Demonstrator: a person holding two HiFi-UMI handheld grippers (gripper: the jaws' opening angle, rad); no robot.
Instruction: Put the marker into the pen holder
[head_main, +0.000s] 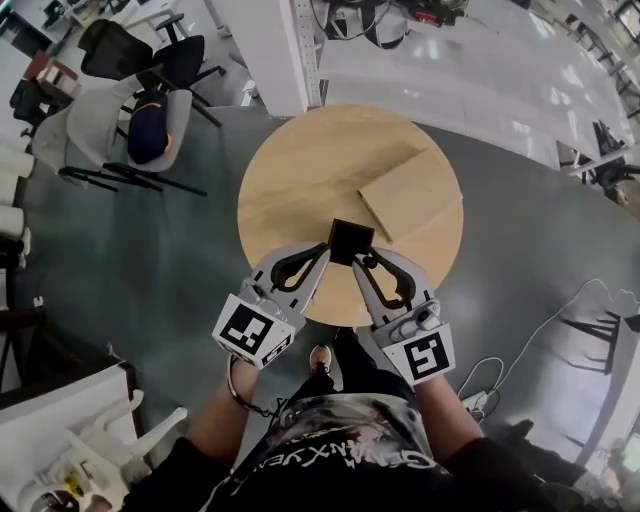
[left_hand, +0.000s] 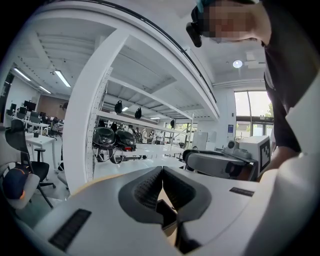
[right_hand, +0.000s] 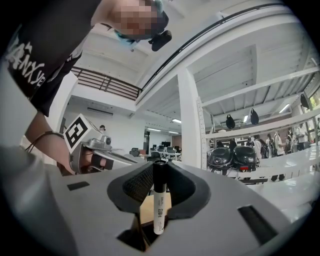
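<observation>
A black square pen holder (head_main: 351, 240) stands near the front edge of the round wooden table (head_main: 300, 170). My right gripper (head_main: 364, 260) is at the holder's right side, shut on a white marker (right_hand: 159, 202) with a black cap. The marker stands upright between the pads, cap up, and its lower end hangs at the holder's dark opening (right_hand: 131, 240). My left gripper (head_main: 322, 254) is at the holder's left side, its jaws closed tip to tip with nothing between them. Below those tips the left gripper view shows the holder (left_hand: 167, 211).
A flat wooden board (head_main: 410, 195) lies on the table's right half, just beyond the holder. Office chairs (head_main: 130, 120) stand on the grey floor at the far left. White shelving with helmets (right_hand: 232, 155) rises behind the table.
</observation>
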